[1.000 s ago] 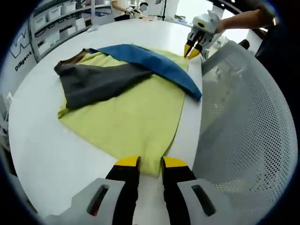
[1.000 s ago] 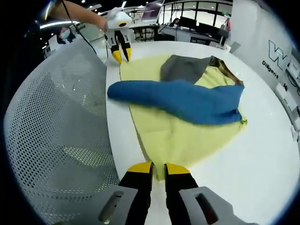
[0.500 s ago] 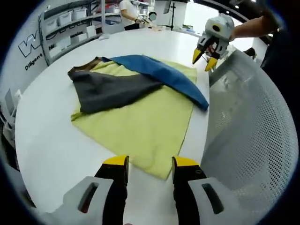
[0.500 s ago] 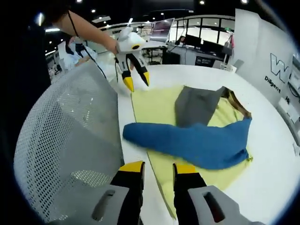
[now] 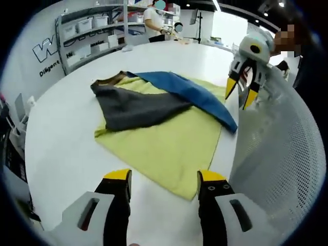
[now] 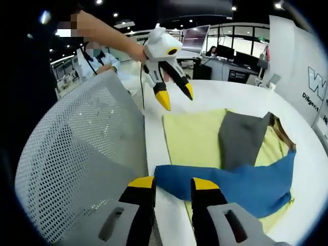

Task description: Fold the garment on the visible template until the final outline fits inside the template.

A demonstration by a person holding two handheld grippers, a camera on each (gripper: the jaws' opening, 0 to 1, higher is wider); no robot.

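Observation:
A yellow-green cloth (image 5: pixel 169 141) lies flat on the round white table (image 5: pixel 61 148). A grey part (image 5: pixel 133 105) and a blue part (image 5: pixel 197 95) are folded across it, and a brown collar edge (image 5: pixel 115 78) shows at its far end. My left gripper (image 5: pixel 164 179) hovers open above the cloth's near corner, holding nothing; it also hangs open in the air in the right gripper view (image 6: pixel 176 97). My right gripper (image 6: pixel 173 184) is open above the end of the blue part (image 6: pixel 241 187). Across the table it appears open (image 5: pixel 241 93) by the cloth's far corner.
A white mesh chair back (image 5: pixel 271 154) (image 6: pixel 77 154) stands against the table edge beside the cloth. Shelves with bins (image 5: pixel 92 25) and a standing person (image 5: pixel 154 18) are behind the table. Desks with monitors (image 6: pixel 225 51) fill the far room.
Both grippers were shut on the yellow-green cloth's corners; they have opened, let go and lifted back. The cloth now lies flat.

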